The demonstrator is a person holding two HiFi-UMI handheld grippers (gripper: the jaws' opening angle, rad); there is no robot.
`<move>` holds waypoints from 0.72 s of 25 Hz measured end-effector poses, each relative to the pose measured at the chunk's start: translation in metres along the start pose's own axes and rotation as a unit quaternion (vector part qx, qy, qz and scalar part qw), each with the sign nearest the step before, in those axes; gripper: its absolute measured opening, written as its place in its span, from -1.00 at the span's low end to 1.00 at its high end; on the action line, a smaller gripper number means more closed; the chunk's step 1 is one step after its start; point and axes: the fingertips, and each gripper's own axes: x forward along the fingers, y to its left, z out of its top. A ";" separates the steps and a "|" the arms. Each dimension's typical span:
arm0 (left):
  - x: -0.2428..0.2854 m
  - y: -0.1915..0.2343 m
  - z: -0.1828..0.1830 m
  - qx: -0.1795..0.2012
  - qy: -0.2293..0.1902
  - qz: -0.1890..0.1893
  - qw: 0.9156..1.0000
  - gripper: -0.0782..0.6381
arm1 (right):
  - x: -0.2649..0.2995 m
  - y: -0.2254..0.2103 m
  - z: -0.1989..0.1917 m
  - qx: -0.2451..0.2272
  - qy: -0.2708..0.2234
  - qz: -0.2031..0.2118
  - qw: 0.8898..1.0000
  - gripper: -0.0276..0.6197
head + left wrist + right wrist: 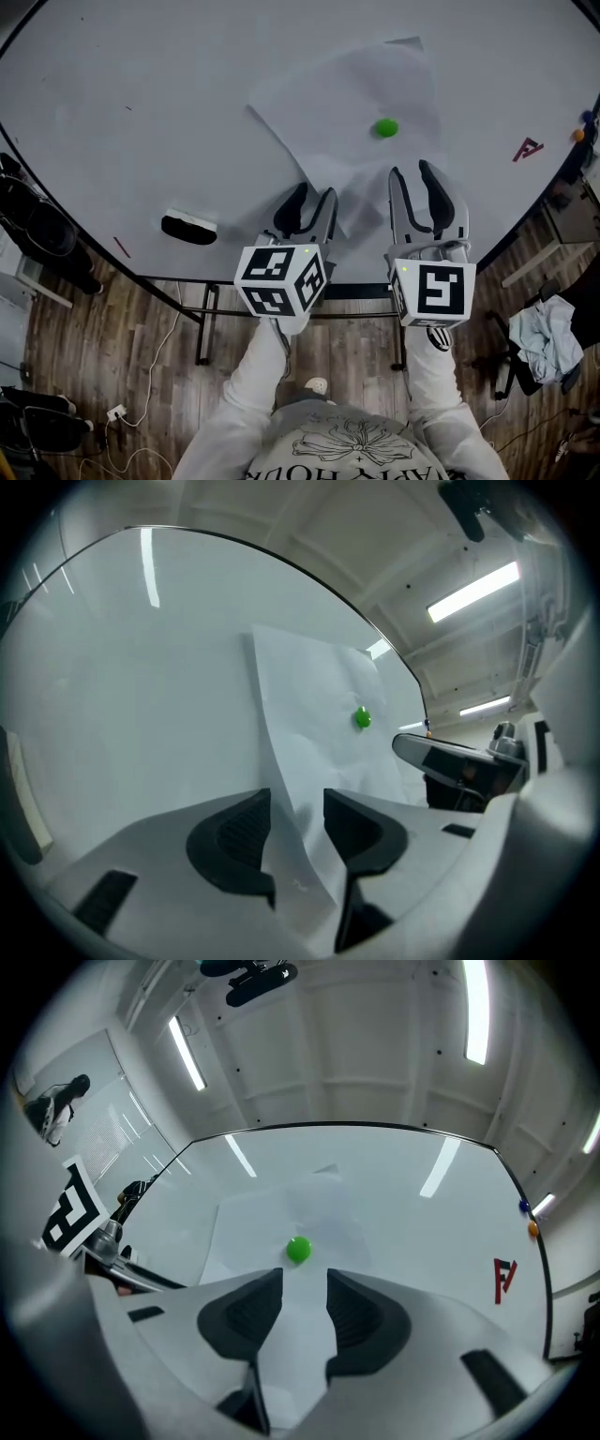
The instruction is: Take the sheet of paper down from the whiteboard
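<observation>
A white sheet of paper [328,103] hangs tilted on the whiteboard [141,112], pinned by a round green magnet [384,127]. My left gripper [316,192] is at the sheet's lower corner. In the left gripper view the paper [309,705] curls off the board and runs between the jaws of the left gripper [297,803], which stand apart without pressing on it. My right gripper [411,171] sits just below the magnet [298,1249]. The right gripper [305,1283] is open too, with the paper [272,1218] showing in the gap.
A black board eraser [188,228] sits low on the board to the left. A red mark [528,148] and small orange and blue magnets [581,131] are at the board's right side. Below are the board's stand, wooden floor, dark bags [37,230] and a chair with cloth [548,337].
</observation>
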 end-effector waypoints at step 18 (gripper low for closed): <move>0.008 0.004 0.013 -0.011 -0.017 -0.025 0.999 -0.51 | 0.041 0.011 0.025 -0.035 -0.027 0.012 0.999 -0.45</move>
